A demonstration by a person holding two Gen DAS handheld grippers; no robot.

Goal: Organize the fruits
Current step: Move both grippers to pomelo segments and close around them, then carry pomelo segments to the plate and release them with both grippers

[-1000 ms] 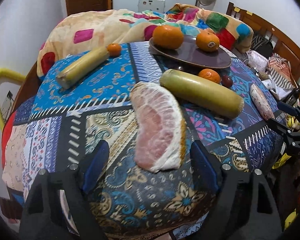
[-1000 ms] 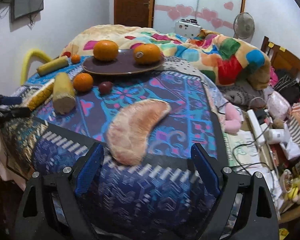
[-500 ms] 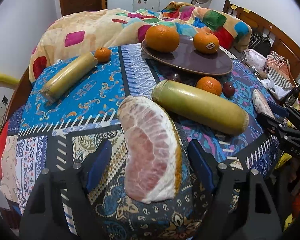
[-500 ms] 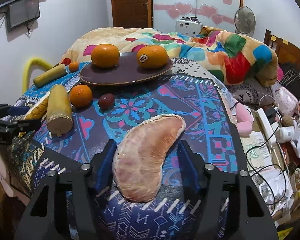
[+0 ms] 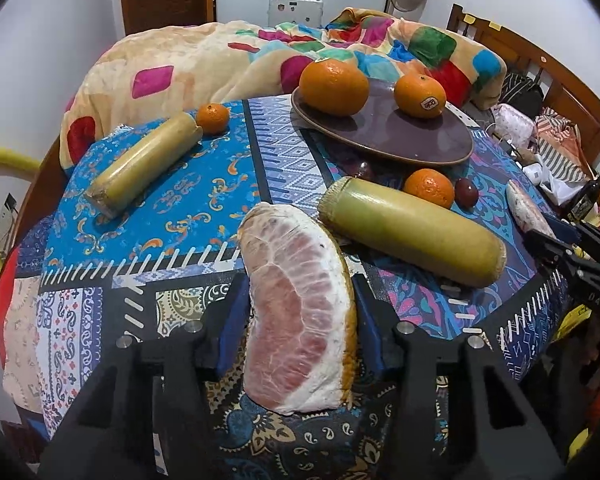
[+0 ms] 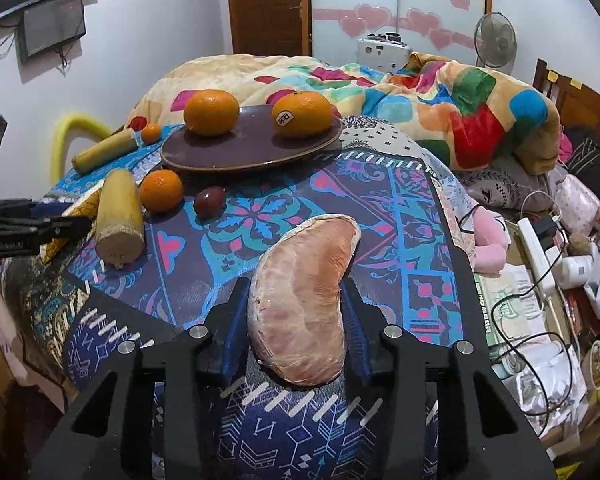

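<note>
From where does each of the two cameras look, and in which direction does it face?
Left wrist: sits behind the left gripper, looking down at a pomelo wedge; the right gripper shows at the right edge.
Right wrist: sits behind the right gripper, closing around a pomelo segment; the left gripper shows at the left.
Both share the brown plate with two oranges.

Four oranges [image 5: 334, 86], two pomelo wedges [image 5: 300, 316], two sugarcane pieces [image 5: 412, 236], one plate [image 5: 400, 138].

Patchwork-cloth table [image 5: 148, 216]: brown plate [image 5: 384, 136], pomelo wedges [image 5: 300, 312], two cane lengths [image 5: 412, 232], small oranges [image 5: 428, 188], dark plums [image 5: 466, 192].
</note>
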